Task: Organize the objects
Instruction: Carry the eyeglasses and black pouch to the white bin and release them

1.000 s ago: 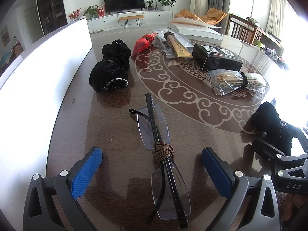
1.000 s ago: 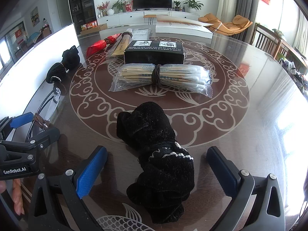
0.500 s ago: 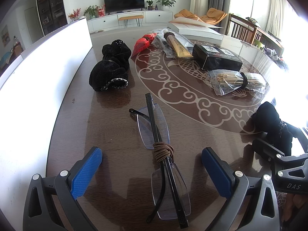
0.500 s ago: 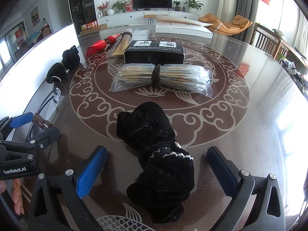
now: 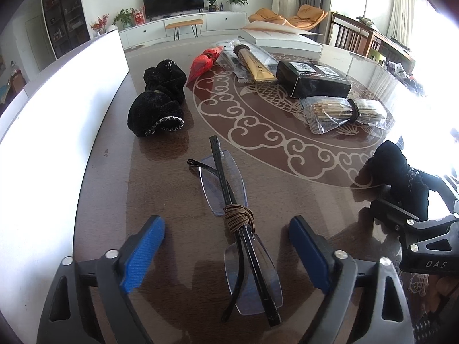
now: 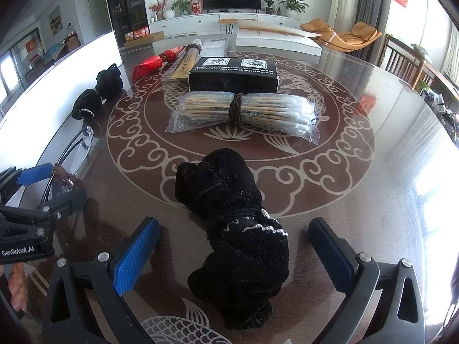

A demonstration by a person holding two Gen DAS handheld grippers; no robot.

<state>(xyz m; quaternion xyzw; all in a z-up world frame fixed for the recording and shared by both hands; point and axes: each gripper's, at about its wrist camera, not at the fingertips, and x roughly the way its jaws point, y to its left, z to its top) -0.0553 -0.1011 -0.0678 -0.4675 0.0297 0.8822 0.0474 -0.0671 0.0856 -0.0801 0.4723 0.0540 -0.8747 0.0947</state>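
Both grippers are hovering with jaws wide and empty: left gripper [image 5: 226, 246] straddling folded rimless cord-bound glasses [image 5: 239, 229] at twelve o'clock, right gripper [image 6: 233, 250] straddling a rolled black fabric bundle [image 6: 238, 238], probably lining up grasps.

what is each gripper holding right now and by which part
Nothing is held. The left gripper is open around the glasses, pads clear of them. The right gripper is open around the black cloth bundle, not touching it.

Left fingers [image 5: 146, 246]: bare surface [image 5: 160, 189] each side of glasses [image 5: 238, 223].
Right fingers [image 6: 137, 252]: sock bundle [image 6: 238, 229] between.
Beyond: swab packet [image 6: 243, 114], black box [image 6: 232, 74].
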